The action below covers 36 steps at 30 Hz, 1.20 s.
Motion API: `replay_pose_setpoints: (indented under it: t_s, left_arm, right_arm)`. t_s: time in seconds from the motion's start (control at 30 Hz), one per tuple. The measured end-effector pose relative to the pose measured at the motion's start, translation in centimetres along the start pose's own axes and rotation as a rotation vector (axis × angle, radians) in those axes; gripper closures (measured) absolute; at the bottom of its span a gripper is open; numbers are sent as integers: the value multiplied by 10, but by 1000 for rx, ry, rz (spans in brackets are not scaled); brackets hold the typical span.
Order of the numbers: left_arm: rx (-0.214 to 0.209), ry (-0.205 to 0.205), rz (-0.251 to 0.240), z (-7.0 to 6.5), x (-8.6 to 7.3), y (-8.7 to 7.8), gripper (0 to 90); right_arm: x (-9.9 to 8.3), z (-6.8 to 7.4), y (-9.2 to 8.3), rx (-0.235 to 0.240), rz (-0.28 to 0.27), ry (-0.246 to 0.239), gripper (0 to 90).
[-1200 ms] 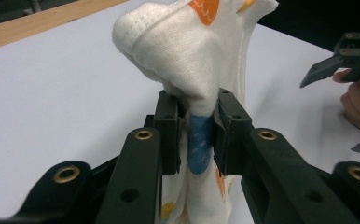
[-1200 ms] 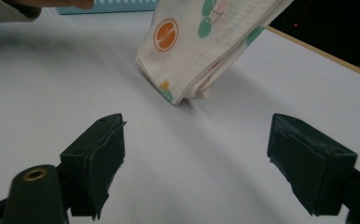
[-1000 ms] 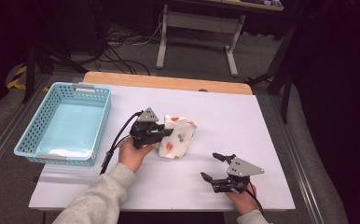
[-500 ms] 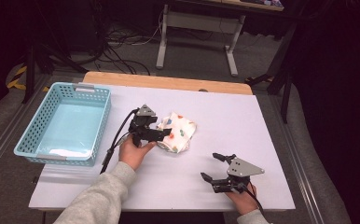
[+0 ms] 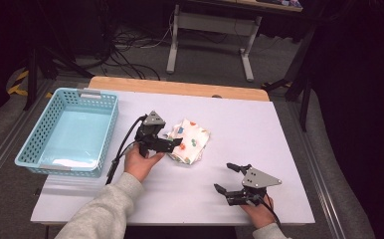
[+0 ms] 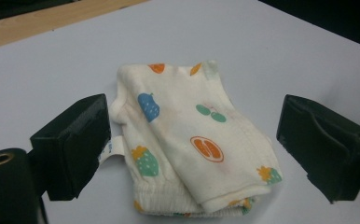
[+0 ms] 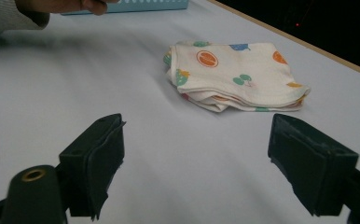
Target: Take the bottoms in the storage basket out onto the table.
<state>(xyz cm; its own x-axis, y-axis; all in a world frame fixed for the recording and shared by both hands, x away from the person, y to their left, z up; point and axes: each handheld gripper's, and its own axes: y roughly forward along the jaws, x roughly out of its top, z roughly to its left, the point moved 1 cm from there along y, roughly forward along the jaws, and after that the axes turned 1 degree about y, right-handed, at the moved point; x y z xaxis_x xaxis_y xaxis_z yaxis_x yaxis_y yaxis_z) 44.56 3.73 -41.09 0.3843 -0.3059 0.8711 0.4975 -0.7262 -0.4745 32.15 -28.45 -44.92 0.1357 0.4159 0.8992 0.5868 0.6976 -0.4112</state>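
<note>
A folded white cloth [image 5: 191,140] printed with small fruits lies flat near the middle of the white table [image 5: 279,149]. My left gripper [image 5: 172,140] sits at its left edge, open. Its jaws have just been opening. In the left gripper view the cloth [image 6: 187,135] lies between the wide-apart jaws of that gripper [image 6: 194,140], and neither pad presses on it. My right gripper [image 5: 225,178] rests near the table's front edge, open with nothing in it. From the right gripper [image 7: 194,140] the cloth [image 7: 234,74] lies farther ahead.
A light blue mesh basket [image 5: 31,154] stands at the table's left side. A wooden strip [image 5: 180,88] runs along the far edge. Beyond the table are desk legs and cables on the floor. A hand [image 7: 61,5] and the basket's wall [image 7: 136,4] show in the right gripper view.
The left gripper's jaws, shut on the cloth's edge a second ago, now stand wide apart. The cloth has settled into a flat folded stack. The right gripper has not moved.
</note>
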Motion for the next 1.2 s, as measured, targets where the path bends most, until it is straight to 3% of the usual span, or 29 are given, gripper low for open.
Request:
replay_pose_setpoints:
  t_s: [0.13, 0.37, 0.7, 0.93, 1.1, 1.2]
  left_arm:
    - [-27, 7, -39, -2, 3, -7, 92]
    - [-30, 42, -74, -7, 8, -19, 80]
    - [-25, 59, -79, -11, 12, -32, 65]
    - [-58, 46, -91, -12, 15, -45, 48]
    - [-55, 69, -87, -16, 14, -55, 33]
    - [-44, 106, -76, -20, 13, -61, 26]
  right_arm:
    - [0, 0, 0, 0, 2, 0, 189]
    - [0, 0, 1, 1, 4, 0, 189]
    - [0, 0, 0, 1, 2, 1, 189]
    - [0, 0, 0, 2, 2, 1, 189]
    - [0, 0, 0, 2, 1, 4, 182]
    - [0, -1, 0, 2, -1, 6, 179]
